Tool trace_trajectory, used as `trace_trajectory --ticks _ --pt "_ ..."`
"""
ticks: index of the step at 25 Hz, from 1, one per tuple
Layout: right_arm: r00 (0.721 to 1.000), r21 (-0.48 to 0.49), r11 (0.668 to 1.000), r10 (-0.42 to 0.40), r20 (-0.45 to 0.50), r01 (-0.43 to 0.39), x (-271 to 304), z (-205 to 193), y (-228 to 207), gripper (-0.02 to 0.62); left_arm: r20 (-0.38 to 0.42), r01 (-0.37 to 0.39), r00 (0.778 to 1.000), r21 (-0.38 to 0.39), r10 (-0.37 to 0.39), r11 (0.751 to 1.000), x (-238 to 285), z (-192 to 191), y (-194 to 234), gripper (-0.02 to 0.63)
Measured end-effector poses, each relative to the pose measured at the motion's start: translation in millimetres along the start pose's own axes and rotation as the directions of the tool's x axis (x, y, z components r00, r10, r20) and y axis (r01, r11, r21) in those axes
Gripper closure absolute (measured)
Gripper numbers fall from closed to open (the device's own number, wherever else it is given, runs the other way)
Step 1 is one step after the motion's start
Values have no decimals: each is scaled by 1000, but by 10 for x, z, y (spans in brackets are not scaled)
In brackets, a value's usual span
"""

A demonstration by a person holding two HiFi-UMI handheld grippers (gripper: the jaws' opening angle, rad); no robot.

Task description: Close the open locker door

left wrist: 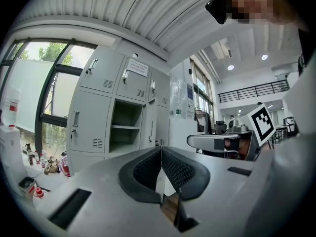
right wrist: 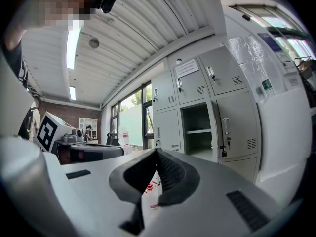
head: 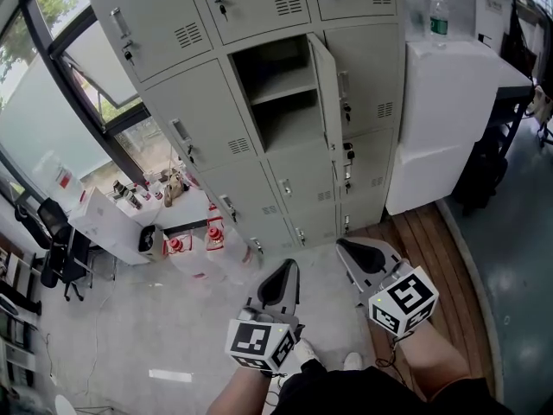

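A bank of grey lockers fills the far side of the head view. One compartment (head: 281, 93) in the middle row stands open, with a shelf inside and nothing on it. Its door (head: 327, 102) is swung out to the right, edge-on to me. My left gripper (head: 285, 275) and right gripper (head: 347, 251) are held low near the person's legs, well short of the lockers, both shut and empty. The open compartment (left wrist: 124, 127) shows ahead in the left gripper view, and the open compartment (right wrist: 198, 131) and its door (right wrist: 224, 132) in the right gripper view.
A white cabinet (head: 449, 119) with a plastic bottle (head: 439, 20) on top stands right of the lockers. Left of them are a large window, a low white table (head: 121, 223) with small items, red-capped bottles (head: 194, 240) on the floor, and a black office chair (head: 60, 249).
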State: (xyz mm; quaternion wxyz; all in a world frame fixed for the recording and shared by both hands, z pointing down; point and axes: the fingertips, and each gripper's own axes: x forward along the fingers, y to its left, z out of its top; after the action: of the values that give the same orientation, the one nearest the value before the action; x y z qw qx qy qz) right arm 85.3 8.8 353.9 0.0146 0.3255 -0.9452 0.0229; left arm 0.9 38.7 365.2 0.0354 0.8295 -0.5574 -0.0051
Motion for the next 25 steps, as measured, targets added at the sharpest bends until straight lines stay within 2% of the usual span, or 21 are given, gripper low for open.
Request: trace_trajectory --ticks 25 --pt "995 20 995 -99 -7 99 1065 41 -84 543 14 95 995 -19 -95 995 395 81 1000 588"
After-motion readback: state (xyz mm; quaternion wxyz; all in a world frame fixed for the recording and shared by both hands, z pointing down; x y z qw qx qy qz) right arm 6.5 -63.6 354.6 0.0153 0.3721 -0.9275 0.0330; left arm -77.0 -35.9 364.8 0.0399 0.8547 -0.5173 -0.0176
